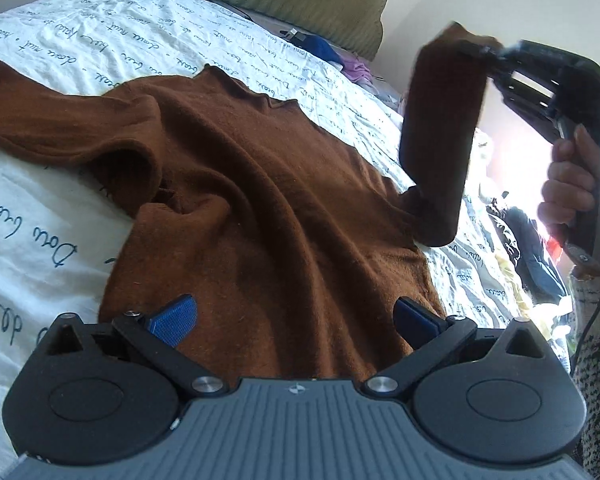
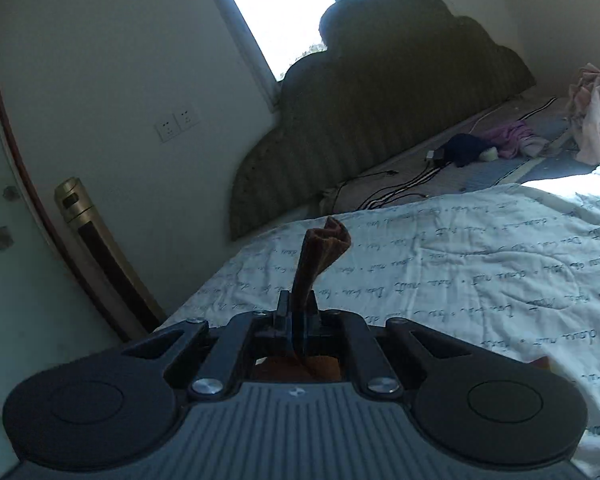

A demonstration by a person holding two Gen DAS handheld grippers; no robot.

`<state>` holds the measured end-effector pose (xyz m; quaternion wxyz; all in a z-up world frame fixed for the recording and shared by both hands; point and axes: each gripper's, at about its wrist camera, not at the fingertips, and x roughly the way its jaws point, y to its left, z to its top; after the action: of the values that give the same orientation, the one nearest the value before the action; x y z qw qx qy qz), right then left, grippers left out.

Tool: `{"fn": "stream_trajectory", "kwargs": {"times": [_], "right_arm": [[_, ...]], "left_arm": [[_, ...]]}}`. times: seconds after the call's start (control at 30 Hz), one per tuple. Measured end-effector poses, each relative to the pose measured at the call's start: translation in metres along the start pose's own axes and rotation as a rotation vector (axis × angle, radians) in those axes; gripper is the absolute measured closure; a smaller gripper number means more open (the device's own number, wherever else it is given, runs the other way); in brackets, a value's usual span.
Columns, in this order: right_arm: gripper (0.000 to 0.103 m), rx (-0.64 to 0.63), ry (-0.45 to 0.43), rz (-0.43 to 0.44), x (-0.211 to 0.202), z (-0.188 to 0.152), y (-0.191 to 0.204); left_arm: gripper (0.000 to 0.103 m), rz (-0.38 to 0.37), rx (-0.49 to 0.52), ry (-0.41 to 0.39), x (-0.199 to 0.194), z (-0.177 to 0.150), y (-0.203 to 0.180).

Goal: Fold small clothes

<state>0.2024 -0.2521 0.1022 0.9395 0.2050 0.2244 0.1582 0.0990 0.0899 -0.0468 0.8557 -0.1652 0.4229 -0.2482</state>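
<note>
A brown knit sweater [image 1: 260, 184] lies spread and wrinkled on the white bedspread [image 1: 60, 216]. One sleeve trails off to the left. My left gripper [image 1: 296, 320] hangs open just above the sweater's lower part, its blue pads wide apart with nothing between them. At the upper right my right gripper [image 1: 476, 50], held by a hand [image 1: 568, 184], is shut on the other sleeve [image 1: 440, 136] and holds it up off the bed. In the right wrist view the right gripper [image 2: 298, 320] pinches the sleeve cuff [image 2: 322, 248], which sticks up past the closed fingers.
A green padded headboard [image 2: 380, 112] stands at the far end of the bed. Small clothes, among them a dark blue piece [image 2: 466, 148] and a pink one [image 2: 512, 138], lie by cables there. A gold fan [image 2: 96, 248] leans at the wall. More clothes [image 1: 528, 248] are piled beside the bed.
</note>
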Motion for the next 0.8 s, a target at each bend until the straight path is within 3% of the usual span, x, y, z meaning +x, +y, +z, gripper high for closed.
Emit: {"fn": "stream_trajectory", "kwargs": {"times": [0.13,0.37,0.47,0.53,0.57,0.6,0.63,0.7,0.77,0.8], "right_arm": [[0.099,-0.048,0.136,0.023,0.072,-0.037,0.042],[0.097,-0.154,0.416,-0.003,0.165,-0.142,0.084],[0.086,-0.205,0.505,-0.041,0.174,-0.170,0.094],[0.060,-0.168,0.458,-0.032,0.152,-0.159,0.088],[0.040,-0.144,0.420,-0.040,0.136,-0.148,0.081],[0.031,-0.136,0.366,-0.071,0.118,-0.138,0.074],[0.026,-0.137,0.292,-0.141,0.097,-0.122,0.066],[0.000,-0.169,0.175,-0.285,0.056,-0.100,0.046],[0.000,-0.216,0.056,-0.421,0.021,-0.091,0.019],[0.000,-0.231,0.059,-0.456,0.008,-0.085,0.002]], "left_arm": [[0.000,0.011,-0.042,-0.028,-0.017,-0.002,0.018],[0.000,0.004,-0.113,-0.032,-0.024,0.004,0.040],[0.000,0.005,-0.114,-0.030,-0.022,0.014,0.044],[0.000,-0.012,-0.113,-0.026,-0.020,0.026,0.046],[0.000,-0.021,-0.111,-0.024,-0.017,0.033,0.046],[0.000,-0.027,-0.110,-0.022,-0.012,0.043,0.045],[0.000,-0.037,-0.107,-0.022,-0.007,0.052,0.043],[0.000,-0.070,-0.111,-0.014,0.011,0.073,0.039],[0.000,-0.080,-0.111,-0.002,0.033,0.095,0.031],[0.000,-0.101,-0.094,-0.011,0.044,0.103,0.027]]}}
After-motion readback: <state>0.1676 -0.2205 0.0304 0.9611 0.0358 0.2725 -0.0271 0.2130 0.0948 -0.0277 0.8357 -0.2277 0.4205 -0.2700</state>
